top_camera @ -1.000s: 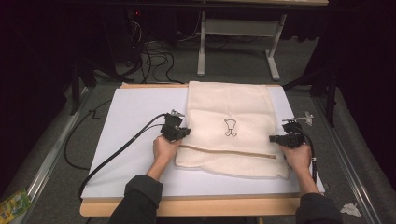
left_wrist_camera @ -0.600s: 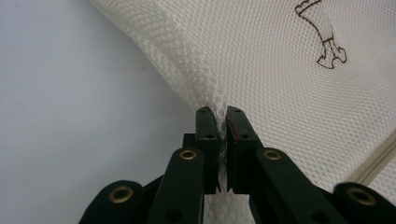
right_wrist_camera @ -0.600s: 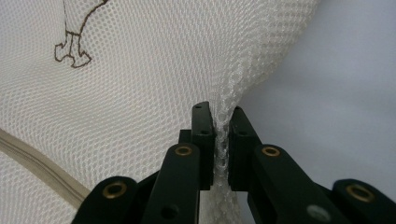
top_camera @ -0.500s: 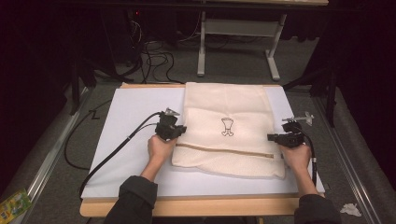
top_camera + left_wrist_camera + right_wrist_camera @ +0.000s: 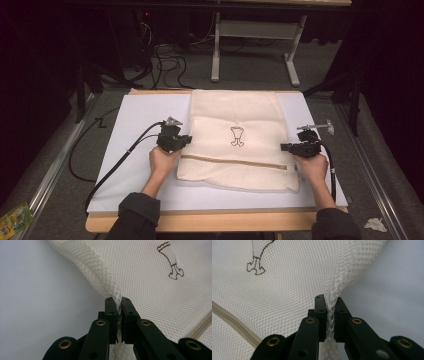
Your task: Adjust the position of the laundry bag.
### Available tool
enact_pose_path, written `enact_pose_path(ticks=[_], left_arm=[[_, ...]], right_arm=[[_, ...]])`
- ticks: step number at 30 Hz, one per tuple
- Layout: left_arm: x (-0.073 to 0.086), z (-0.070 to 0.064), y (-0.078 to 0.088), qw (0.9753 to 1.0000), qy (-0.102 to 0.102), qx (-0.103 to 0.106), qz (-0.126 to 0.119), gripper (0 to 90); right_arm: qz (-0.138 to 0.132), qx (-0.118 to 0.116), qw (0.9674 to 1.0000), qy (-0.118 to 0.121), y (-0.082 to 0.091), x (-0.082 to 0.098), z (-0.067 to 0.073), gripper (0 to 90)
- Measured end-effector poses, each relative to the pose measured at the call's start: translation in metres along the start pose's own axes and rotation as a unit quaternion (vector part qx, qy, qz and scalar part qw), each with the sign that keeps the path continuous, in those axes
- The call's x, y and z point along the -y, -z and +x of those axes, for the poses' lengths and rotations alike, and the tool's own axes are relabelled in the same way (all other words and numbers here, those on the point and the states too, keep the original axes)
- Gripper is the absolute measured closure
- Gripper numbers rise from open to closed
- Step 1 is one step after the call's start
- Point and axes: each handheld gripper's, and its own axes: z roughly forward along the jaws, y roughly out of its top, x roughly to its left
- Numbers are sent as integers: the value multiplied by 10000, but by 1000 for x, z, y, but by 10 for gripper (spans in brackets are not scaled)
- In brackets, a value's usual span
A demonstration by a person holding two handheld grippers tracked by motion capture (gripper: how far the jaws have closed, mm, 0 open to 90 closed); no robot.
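One cream mesh laundry bag (image 5: pixel 239 137) lies on one white board (image 5: pixel 130 165) that covers a wooden table (image 5: pixel 210 222), and two hands work it with two grippers, each trailing one black cable. The bag carries one small brown embroidered figure (image 5: pixel 237 136) near its middle and one beige zipper (image 5: pixel 235 161) running across its near part. The floor around the table is grey carpet; beyond the far edge stands a white table frame (image 5: pixel 252 45) with loose cables (image 5: pixel 167 62) beside it, the rest of the room is dark, one green packet (image 5: pixel 15 218) lies at the near left corner and a crumpled white scrap (image 5: pixel 375 224) at the near right. The bag lies flat in the middle of the board, stretched between the hands. The left gripper (image 5: pixel 118 312) is clenched on the bag's left edge, a pinch of mesh bunched between its jaws; the right gripper (image 5: pixel 330 312) is clenched on the right edge the same way, the mesh gathered into a ridge that rises from between its jaws.
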Motion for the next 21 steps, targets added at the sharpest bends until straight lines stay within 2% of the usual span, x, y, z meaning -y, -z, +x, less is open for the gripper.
enact_pose_path(ticks=[4,8,14,18,21], left_arm=[[6,3,8,10000,50,12,-75,855],[11,7,17,10000,4,-60,-70,855],[20,16,33,9996,99,-123,-229,854],[24,19,41,9994,90,-211,-262,853],[30,23,46,9992,157,-240,-281,850]], right_arm=[[1,-19,9999,126,0,-3,7,854],[-21,-94,9998,176,-3,-6,14,854],[-7,-210,9992,340,-10,-9,28,854],[-62,-273,9987,414,-11,-12,37,854],[-57,-353,9984,445,-14,-13,44,854]])
